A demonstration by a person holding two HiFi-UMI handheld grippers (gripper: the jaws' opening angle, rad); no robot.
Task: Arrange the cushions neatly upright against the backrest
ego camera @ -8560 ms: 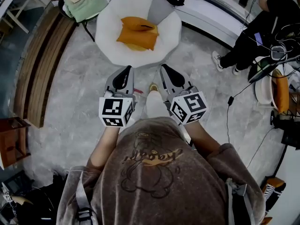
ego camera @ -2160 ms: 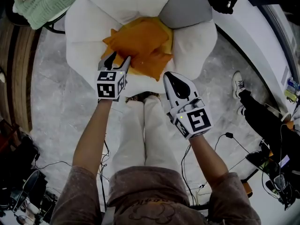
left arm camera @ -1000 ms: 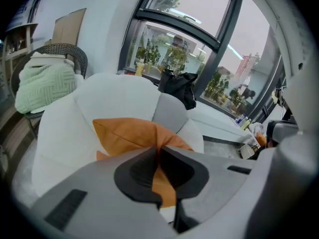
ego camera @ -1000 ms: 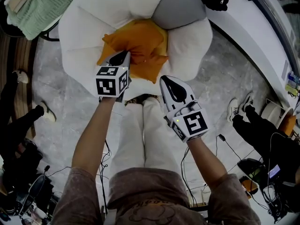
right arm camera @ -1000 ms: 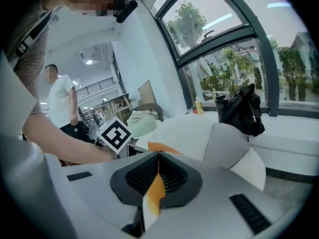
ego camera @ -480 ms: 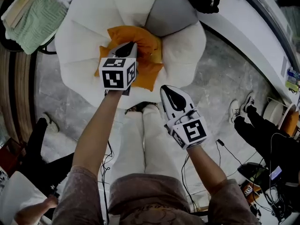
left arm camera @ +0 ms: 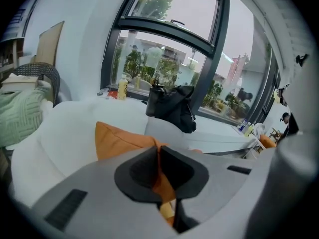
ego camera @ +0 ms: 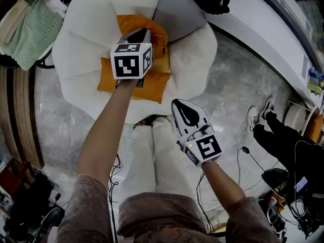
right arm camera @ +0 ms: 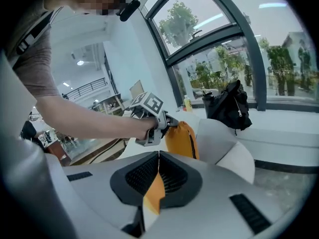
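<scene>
No legible text, label or number shows.

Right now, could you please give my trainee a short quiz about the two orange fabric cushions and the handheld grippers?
1. True or false: the right gripper holds a cushion.
2. Which gripper pinches the upright orange cushion? A) left B) right
3. Fill in: the second orange cushion lies flat on the white petal-shaped armchair's ____.
Key: 1 false, its jaws are shut on nothing; 2 A, the left gripper; 3 seat.
</scene>
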